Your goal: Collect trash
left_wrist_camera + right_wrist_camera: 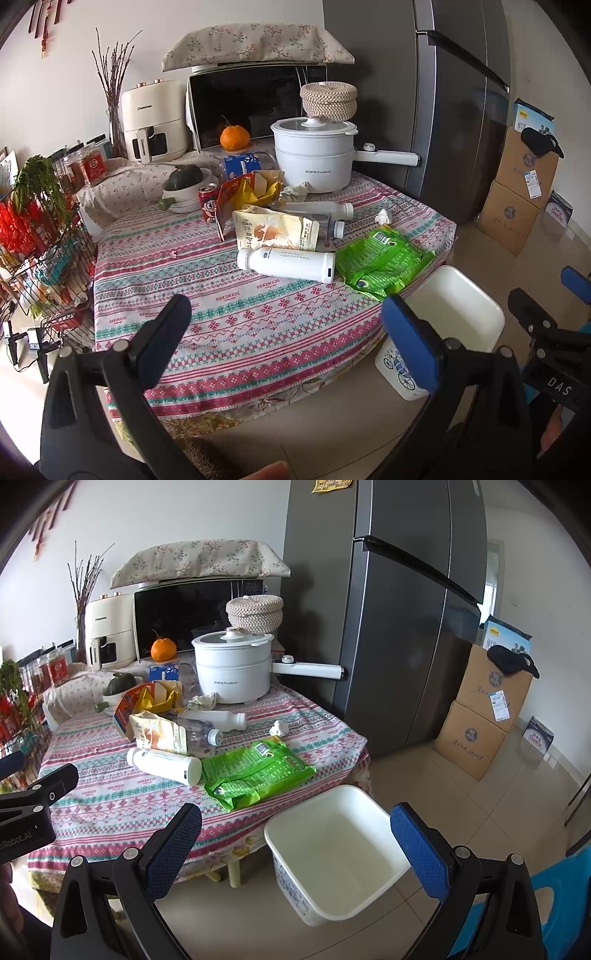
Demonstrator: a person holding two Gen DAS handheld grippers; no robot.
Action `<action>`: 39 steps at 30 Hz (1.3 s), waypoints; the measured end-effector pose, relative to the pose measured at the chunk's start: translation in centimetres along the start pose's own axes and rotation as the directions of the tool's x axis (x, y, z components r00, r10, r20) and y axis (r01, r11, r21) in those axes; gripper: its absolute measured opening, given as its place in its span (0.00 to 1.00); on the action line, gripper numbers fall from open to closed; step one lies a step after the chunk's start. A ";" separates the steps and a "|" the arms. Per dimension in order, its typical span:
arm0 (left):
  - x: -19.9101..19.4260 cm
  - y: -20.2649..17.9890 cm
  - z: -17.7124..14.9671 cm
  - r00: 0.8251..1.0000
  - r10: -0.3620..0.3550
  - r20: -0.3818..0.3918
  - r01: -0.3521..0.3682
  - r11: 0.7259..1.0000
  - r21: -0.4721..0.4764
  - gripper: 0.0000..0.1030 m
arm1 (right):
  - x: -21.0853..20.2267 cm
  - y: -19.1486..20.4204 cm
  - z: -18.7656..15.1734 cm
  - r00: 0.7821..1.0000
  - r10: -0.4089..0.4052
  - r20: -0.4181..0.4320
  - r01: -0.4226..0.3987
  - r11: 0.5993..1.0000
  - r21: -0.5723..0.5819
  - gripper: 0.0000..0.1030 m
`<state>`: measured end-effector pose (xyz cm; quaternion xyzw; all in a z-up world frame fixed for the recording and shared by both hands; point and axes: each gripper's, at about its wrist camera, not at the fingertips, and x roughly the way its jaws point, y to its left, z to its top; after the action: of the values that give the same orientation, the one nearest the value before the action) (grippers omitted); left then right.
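While both tools hover short of bench (229, 332), I plan first pick. Left tool (286, 312) spread, empty; right tool (295, 830) spread, empty. Trash mid-bench: white bottle (286, 263) touching green bag (380, 264). Bin (332, 853) on floor beside bench. Take bottle across body, not cap.

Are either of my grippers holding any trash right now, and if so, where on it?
Nothing is held. The left gripper and right gripper are both open with nothing between their fingers. The white bottle and green packet lie untouched on the table.
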<state>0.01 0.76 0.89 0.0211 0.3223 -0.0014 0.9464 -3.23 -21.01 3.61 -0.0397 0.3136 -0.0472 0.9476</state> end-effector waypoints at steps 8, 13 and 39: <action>0.1 0.0 0.4 1.000 0.000 -0.004 0.000 1.000 0.001 0.99 | 0.0 0.1 -0.1 1.000 -0.002 0.000 0.002 1.000 -0.011 1.00; -0.1 -0.2 -0.1 1.000 -0.001 0.002 0.001 1.000 0.004 0.99 | 0.0 0.2 0.0 1.000 -0.002 0.002 0.002 1.000 -0.009 1.00; 0.0 -0.1 -0.6 1.000 0.000 0.002 0.000 1.000 0.004 0.99 | 0.0 0.4 0.0 1.000 -0.003 0.001 0.003 1.000 -0.013 1.00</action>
<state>-0.37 0.67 0.42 0.0231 0.3212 -0.0020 0.9467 -3.18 -20.62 3.58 -0.0463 0.3131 -0.0468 0.9474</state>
